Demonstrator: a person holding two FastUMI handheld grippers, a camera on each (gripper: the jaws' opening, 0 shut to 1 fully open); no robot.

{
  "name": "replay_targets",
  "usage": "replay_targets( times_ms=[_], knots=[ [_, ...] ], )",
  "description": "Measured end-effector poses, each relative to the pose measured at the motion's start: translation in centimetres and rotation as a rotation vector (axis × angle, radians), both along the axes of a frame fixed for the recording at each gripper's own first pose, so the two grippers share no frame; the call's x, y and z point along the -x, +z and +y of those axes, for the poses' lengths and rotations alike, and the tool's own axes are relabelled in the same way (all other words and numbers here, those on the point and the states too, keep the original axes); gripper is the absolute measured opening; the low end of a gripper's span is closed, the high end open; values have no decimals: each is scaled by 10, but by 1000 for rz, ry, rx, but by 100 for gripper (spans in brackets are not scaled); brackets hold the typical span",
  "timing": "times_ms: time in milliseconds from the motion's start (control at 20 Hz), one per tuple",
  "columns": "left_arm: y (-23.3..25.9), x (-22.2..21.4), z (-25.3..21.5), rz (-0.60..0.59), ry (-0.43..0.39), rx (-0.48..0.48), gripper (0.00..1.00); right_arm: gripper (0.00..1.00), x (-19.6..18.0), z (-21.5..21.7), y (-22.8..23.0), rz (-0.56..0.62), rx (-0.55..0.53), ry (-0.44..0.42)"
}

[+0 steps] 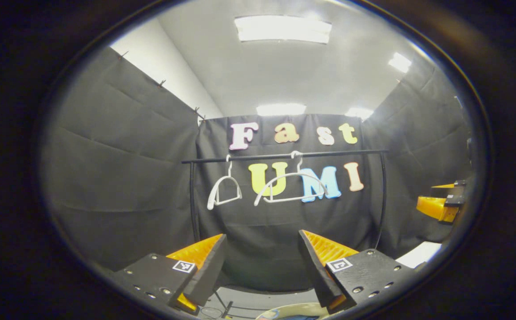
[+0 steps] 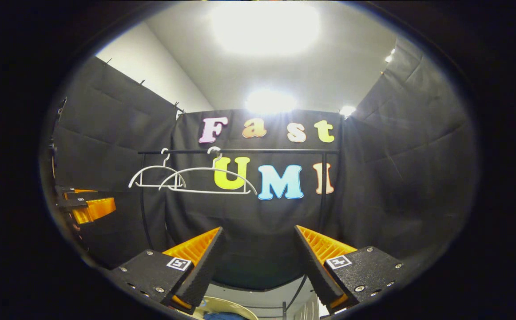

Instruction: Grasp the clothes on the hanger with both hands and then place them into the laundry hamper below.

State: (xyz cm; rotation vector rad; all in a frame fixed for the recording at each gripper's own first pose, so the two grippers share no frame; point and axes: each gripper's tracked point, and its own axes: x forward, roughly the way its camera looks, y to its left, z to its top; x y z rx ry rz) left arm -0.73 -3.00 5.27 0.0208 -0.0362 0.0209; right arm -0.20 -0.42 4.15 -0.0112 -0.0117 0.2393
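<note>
White hangers [image 1: 291, 189] hang bare; both claws [image 1: 262, 262] [image 2: 258, 258] gape.

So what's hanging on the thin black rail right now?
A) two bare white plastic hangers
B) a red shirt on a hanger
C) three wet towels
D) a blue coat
A: two bare white plastic hangers hook over the thin black rail with no cloth on either one; the right gripper view shows the same pair.
</note>
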Motion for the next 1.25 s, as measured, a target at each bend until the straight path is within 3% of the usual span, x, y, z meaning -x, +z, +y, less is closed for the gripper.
replay_targets(
  times_ms=[750, 950, 1000, 1050, 1250],
  knots=[
    [11, 28, -4, -32, 39, -25, 90, 94, 19, -19, 6, -15, -24, -27],
    [9, 20, -4, -33, 37, -22, 91, 93, 14, -17, 8, -16, -27, -28],
    [10, 17, -4, -33, 38, -23, 96, 94, 12, -17, 6, -16, -28, -29],
    [8, 14, -4, -33, 37, -24, 91, 93, 11, -16, 7, -16, -29, -29],
    [7, 11, -1, -36, 34, -15, 90, 94, 10, -15, 9, -23, -30, -38]
  ],
)
